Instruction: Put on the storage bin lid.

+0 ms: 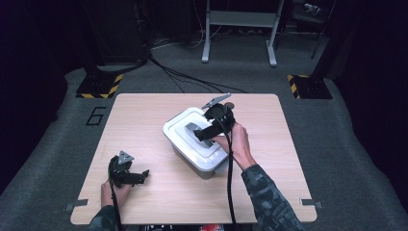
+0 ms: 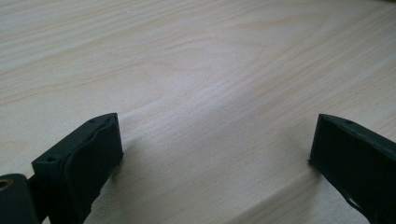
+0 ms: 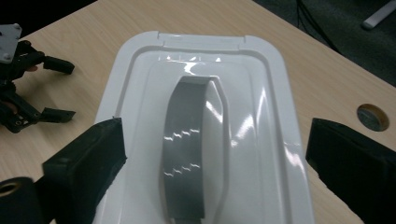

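Wooden table (image 1: 144,115) has the white lidded box (image 1: 185,126) mid-table, right gripper (image 3: 212,154) wide open over its grey handle (image 3: 187,144) holding nothing, left gripper (image 1: 137,177) parked open, so I'd guess next is closing on that handle.

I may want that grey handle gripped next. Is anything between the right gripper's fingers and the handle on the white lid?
Nothing visible. The right gripper is open just above the white lid, its fingers on either side of the grey handle, with only bare lid between.
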Demonstrator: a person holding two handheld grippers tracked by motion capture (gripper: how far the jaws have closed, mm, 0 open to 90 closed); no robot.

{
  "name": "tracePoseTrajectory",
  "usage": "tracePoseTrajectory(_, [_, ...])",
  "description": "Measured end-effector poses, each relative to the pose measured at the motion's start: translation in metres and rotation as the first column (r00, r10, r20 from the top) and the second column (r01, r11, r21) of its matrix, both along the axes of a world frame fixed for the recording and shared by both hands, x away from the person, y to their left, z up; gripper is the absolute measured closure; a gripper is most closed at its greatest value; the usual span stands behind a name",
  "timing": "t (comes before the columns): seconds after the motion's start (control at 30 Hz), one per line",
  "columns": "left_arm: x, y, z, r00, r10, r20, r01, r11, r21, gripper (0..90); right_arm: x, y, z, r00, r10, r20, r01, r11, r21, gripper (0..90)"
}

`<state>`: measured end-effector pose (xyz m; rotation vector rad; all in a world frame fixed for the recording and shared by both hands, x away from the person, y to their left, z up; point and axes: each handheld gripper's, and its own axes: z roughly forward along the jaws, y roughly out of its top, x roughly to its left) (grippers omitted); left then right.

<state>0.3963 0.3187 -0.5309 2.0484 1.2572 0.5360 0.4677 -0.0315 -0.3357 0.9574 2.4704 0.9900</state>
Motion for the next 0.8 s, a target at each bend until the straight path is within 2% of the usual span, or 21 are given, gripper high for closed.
tracePoseTrajectory(0.1, [0.000,0.000,0.000,1.0000,0.000,0.000,0.000,1.0000,0.000,2.1,-0.002,-0.014,0.004,0.9996,-0.022,0.019,0.021,0.9995,0.025,0.0])
tracePoseTrajectory(0.4, [0.000,0.000,0.000,1.0000,0.000,0.000,0.000,1.0000,0.000,2.1,-0.008,-0.068,0.012,0.9931,-0.107,0.048,0.103,0.9922,0.069,0.0])
tracePoseTrajectory(0.53, [0.000,0.000,0.000,1.0000,0.000,0.000,0.000,1.0000,0.000,2.1,-0.008,-0.094,0.005,0.9865,-0.158,0.043,0.155,0.9854,0.070,0.0])
tracePoseTrajectory(0.57, [0.000,0.000,0.000,1.0000,0.000,0.000,0.000,1.0000,0.000,2.1,-0.008,-0.094,0.005,0.9865,-0.158,0.043,0.155,0.9854,0.070,0.0])
tracePoseTrajectory(0.6, [0.000,0.000,0.000,1.0000,0.000,0.000,0.000,1.0000,0.000,2.1,-0.009,-0.110,0.000,0.9809,-0.192,0.032,0.189,0.9791,0.074,0.0])
tracePoseTrajectory(0.67, [0.000,0.000,0.000,1.0000,0.000,0.000,0.000,1.0000,0.000,2.1,-0.009,-0.121,-0.005,0.9788,-0.201,0.040,0.198,0.9774,0.075,0.0])
tracePoseTrajectory(0.77, [0.000,0.000,0.000,1.0000,0.000,0.000,0.000,1.0000,0.000,2.1,-0.011,-0.138,-0.014,0.9713,-0.236,0.024,0.234,0.9694,0.074,0.0])
tracePoseTrajectory(0.8, [0.000,0.000,0.000,1.0000,0.000,0.000,0.000,1.0000,0.000,2.1,-0.012,-0.144,-0.019,0.9679,-0.251,0.006,0.250,0.9647,0.082,0.0])
